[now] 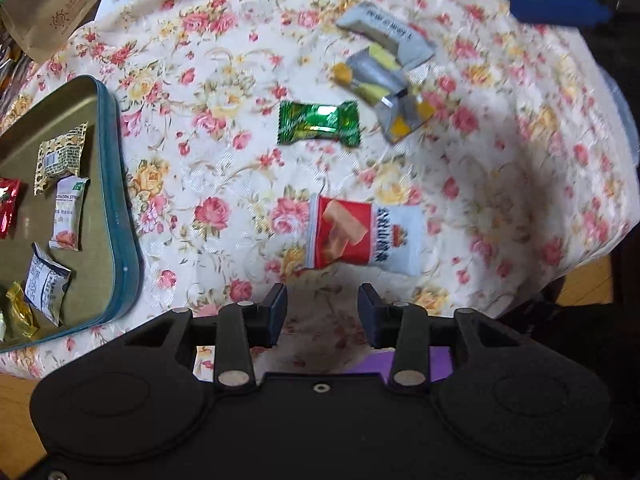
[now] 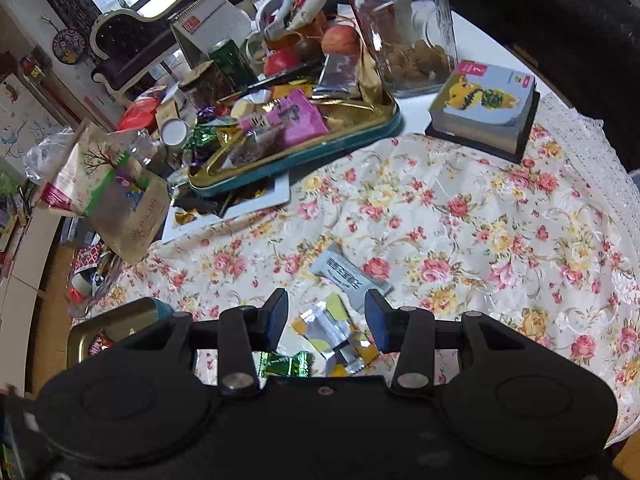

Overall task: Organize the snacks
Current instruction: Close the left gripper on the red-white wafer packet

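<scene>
Lining up left gripper, fingers spread and empty, on red-white snack packet mid-tablecloth; next: descend, pinch, carry to tin tray at left edge. Right gripper also spread, empty.

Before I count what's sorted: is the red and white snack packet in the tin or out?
Out. The red and white packet lies on the floral cloth, just ahead of the open left gripper, apart from the tin.
</scene>
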`<state>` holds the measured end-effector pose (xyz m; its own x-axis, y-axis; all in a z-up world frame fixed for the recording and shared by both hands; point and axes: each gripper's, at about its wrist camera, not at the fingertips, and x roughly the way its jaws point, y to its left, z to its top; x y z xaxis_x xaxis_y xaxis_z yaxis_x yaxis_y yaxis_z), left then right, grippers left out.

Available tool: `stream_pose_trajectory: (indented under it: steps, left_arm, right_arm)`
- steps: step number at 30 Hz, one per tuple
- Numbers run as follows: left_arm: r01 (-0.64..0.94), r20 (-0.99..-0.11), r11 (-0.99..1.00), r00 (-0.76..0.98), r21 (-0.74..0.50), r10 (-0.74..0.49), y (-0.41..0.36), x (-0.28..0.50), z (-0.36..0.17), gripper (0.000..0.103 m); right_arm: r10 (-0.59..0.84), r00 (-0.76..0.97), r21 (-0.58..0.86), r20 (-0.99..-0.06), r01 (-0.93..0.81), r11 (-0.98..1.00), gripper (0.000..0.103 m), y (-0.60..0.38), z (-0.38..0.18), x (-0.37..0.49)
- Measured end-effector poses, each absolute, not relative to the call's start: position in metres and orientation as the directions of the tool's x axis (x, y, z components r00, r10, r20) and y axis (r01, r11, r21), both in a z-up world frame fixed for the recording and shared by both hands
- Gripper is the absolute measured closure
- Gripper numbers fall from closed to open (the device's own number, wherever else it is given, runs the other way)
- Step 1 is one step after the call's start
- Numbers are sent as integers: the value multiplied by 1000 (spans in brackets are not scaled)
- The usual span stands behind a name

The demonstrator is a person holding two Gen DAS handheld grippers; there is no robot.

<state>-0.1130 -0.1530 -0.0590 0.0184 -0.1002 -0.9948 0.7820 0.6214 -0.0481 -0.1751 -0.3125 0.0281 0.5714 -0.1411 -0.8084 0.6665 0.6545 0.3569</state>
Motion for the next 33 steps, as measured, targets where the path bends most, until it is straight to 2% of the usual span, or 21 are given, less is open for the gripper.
stream_pose_trajectory:
  steps: [5,10,21,28,33]
  left_arm:
    - [742,-997,670,39,-16,-67,-159,-101,-73,54]
    - [681,-998,732,49,7,-37,-169,-83,-84,53]
    - [589,-993,808,88,-7,-73,-195,-57,-80,54]
    - [573,-972,807,68,-146,-224,-176,-66,-44,56]
    - [649,-971,754,98,-105,-220,-179,-90,-46,56]
  right_arm:
    - [-98,612,422,-785,644,638,57,-310,40,-173]
    - [-124,622,411,-773,640,649,57,-306,49,-174]
    - [-129,625,438,-770,665,606,57,-314,52,-182]
    - [-151,646,451,-748,661,600,57,-318,62,-190]
    - [-149,655,459,-741,656,598,57,-319,67,-193]
